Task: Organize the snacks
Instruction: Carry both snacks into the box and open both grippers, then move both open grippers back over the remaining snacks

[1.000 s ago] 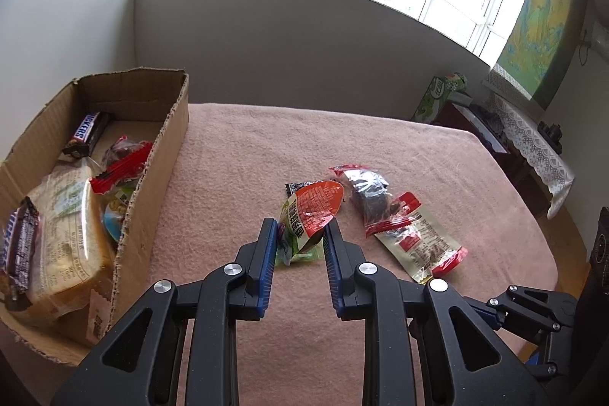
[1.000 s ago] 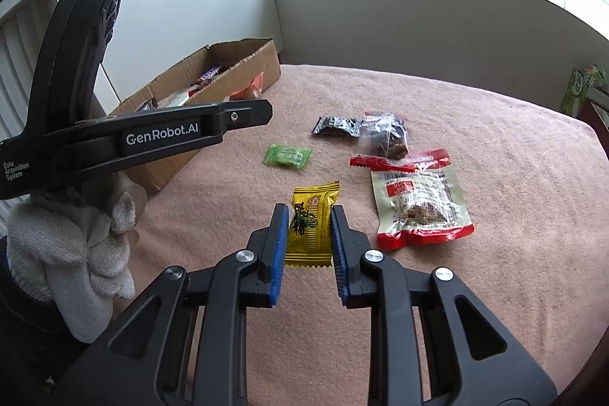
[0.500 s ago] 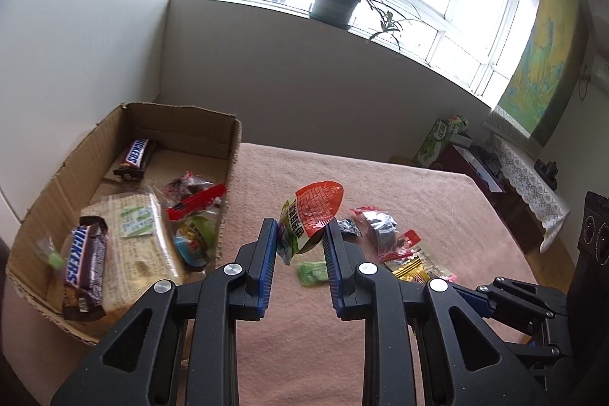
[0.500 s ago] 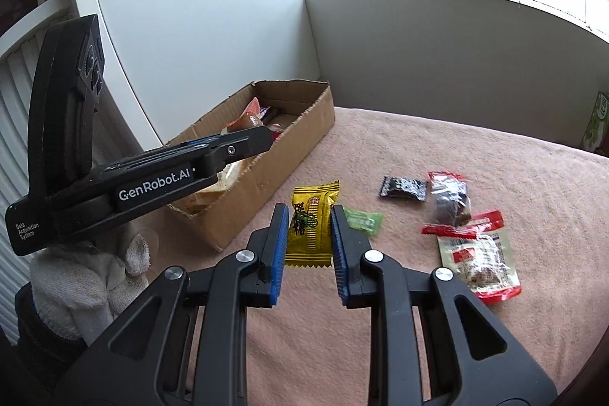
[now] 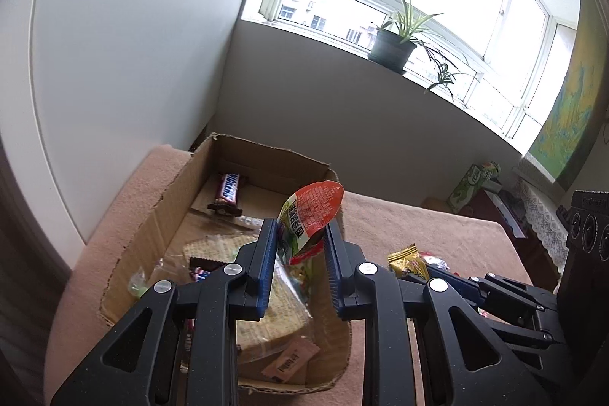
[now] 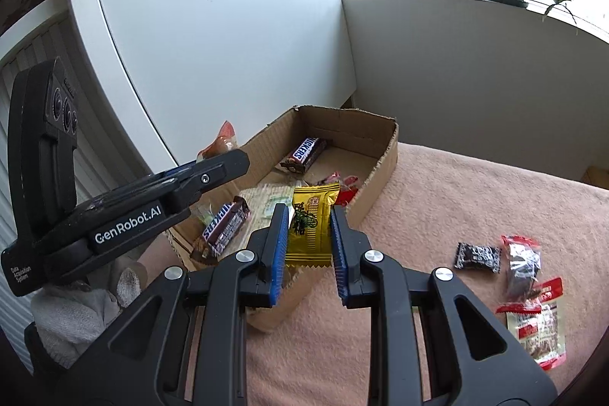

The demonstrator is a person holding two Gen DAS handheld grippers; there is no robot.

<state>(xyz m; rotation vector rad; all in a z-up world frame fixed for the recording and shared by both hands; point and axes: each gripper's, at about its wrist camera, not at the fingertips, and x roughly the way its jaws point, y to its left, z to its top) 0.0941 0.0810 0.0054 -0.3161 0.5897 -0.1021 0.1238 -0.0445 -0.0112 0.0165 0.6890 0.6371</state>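
Nearby, cardboard box (image 6: pixel 384 155) half full, loose snacks (image 6: pixel 521 261) beside

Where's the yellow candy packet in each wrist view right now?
Left wrist: yellow candy packet at right of centre, just past the left gripper's right finger.
Right wrist: centre, clamped in the right gripper.
Shared landmark: cardboard box.

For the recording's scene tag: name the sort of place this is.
Probably a room in a home. A potted spider plant sits on the sill of a wide window, a pink cloth covers the table, and a lace-draped side cabinet stands against the wall.
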